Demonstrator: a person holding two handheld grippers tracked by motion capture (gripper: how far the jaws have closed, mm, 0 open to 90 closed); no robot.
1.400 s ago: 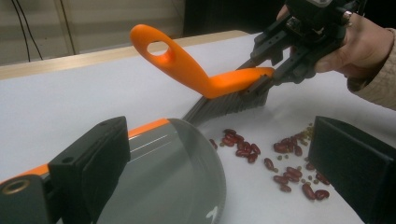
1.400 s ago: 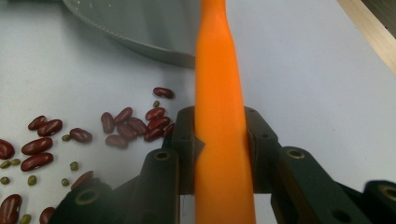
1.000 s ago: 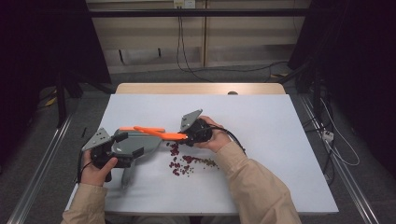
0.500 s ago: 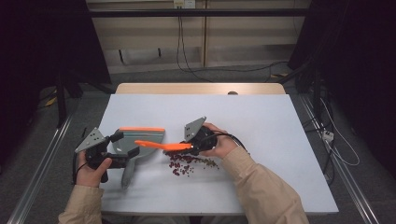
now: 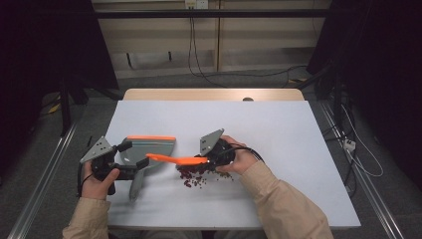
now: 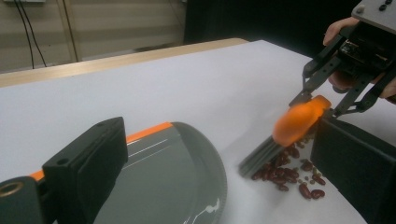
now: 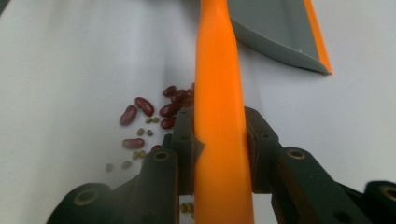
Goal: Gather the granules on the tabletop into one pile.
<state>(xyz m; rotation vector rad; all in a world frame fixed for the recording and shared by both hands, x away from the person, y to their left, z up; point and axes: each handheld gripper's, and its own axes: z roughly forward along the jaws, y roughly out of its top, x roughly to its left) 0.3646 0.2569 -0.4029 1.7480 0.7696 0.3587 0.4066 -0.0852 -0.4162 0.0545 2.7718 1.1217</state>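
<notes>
Gripping the orange brush [image 5: 176,160] by its handle, my right tool [image 5: 211,160] has both jaws pressed against the handle's sides, as the right gripper view shows plainly. In the left gripper view the brush's grey bristles rest on the near edge of the beans [image 6: 292,168], a loose pile of red ones with a few small green ones, lying on the white desk [image 5: 278,129] just beside the dustpan [image 5: 149,149]. From above, the brush and my right hand [image 5: 239,159] cover part of the pile, so I cannot make out its full spread.

My left tool [image 5: 130,155] sits around the dustpan's grey handle. Its jaws stand apart in its own view, and the handle between them is cut off at the bottom edge, so I cannot tell whether they clamp it. The pan's orange lip faces away from me, and its mouth is hard to read from above.
</notes>
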